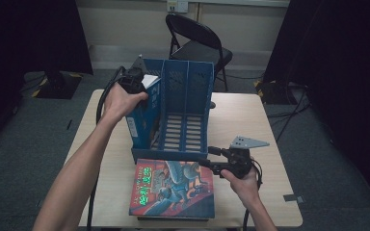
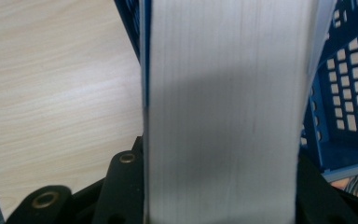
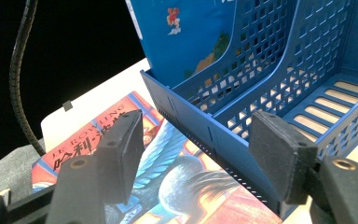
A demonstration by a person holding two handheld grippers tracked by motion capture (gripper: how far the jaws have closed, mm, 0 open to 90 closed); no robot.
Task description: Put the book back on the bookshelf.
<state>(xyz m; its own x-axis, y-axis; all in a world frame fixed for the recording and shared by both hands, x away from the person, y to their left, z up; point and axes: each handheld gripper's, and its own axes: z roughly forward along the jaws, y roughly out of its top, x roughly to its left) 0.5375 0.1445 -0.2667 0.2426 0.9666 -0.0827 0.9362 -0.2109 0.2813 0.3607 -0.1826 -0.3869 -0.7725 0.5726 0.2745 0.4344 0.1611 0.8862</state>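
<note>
A blue-covered book (image 1: pixel 142 113) stands upright in the leftmost slot of the blue file rack (image 1: pixel 185 115), its white page edge (image 2: pixel 223 112) clamped between the jaws of the left gripper (image 1: pixel 134 79). The right gripper (image 1: pixel 211 159) hovers with jaws apart and empty at the rack's front edge, above a second book (image 1: pixel 173 190) lying flat on the table (image 1: pixel 250 120). The rack's two right slots stand free.

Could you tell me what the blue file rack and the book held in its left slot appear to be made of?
The blue file rack looks like moulded plastic, matte to slightly glossy: its thin walls are pierced with a regular grid of holes and its floor is slotted. The book is paper: the left gripper view shows its finely lined white page block, with a smooth, probably coated, blue cover.
</note>
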